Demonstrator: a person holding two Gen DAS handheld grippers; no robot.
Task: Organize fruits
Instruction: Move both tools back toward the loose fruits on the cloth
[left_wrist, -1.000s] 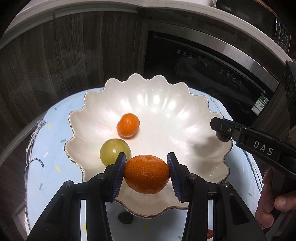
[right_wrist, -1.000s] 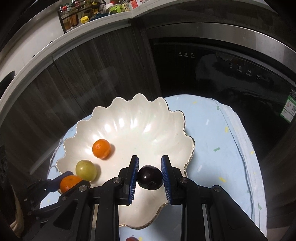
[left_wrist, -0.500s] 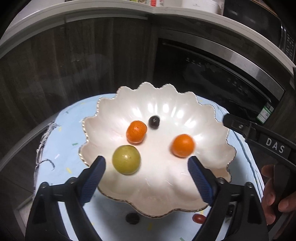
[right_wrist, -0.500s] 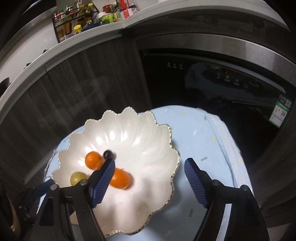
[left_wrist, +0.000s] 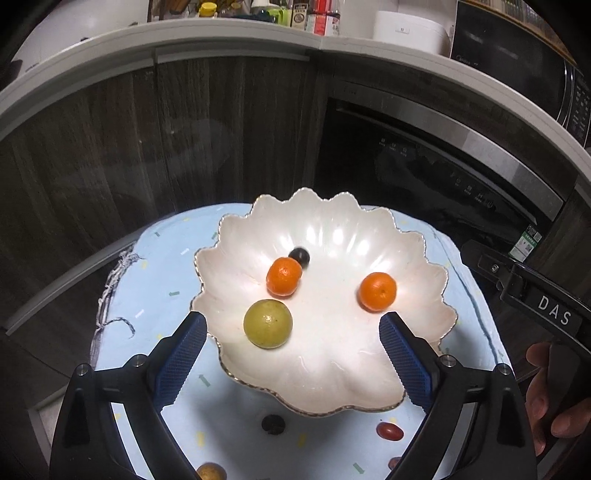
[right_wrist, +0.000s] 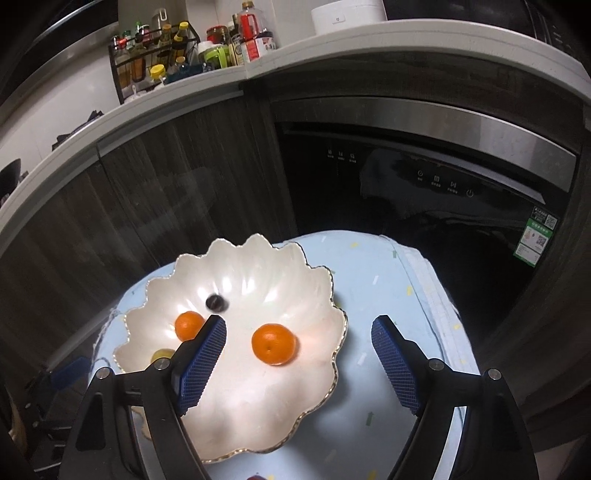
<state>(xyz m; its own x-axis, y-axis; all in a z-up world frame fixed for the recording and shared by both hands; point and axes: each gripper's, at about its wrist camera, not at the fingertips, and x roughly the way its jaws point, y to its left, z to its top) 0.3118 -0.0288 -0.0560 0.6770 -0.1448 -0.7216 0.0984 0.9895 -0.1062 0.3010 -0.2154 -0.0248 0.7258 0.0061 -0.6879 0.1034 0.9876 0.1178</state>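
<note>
A white scalloped bowl (left_wrist: 332, 362) sits on a pale blue cloth-covered table. In it lie two tangerines (left_wrist: 283, 277) (left_wrist: 377, 292), a green round fruit (left_wrist: 267, 324) and a small dark plum (left_wrist: 299, 256). My left gripper (left_wrist: 291, 354) is open and empty, raised above the bowl's near rim. My right gripper (right_wrist: 299, 354) is open and empty, above the bowl (right_wrist: 258, 406); a tangerine (right_wrist: 273, 343) lies between its fingers in view, with the other tangerine (right_wrist: 187, 325), the plum (right_wrist: 216, 302) and the green fruit (right_wrist: 162, 355) to the left.
On the cloth (left_wrist: 162, 258) in front of the bowl lie a dark fruit (left_wrist: 273, 424), a red oval fruit (left_wrist: 389, 431) and a yellowish one (left_wrist: 210, 472). Dark cabinets and an oven front (right_wrist: 424, 177) stand behind the table. The right gripper's body (left_wrist: 535, 302) shows at right.
Both grippers opened and let go: the tangerine and the dark plum now lie in the bowl. Both grippers have pulled up and back from it.
</note>
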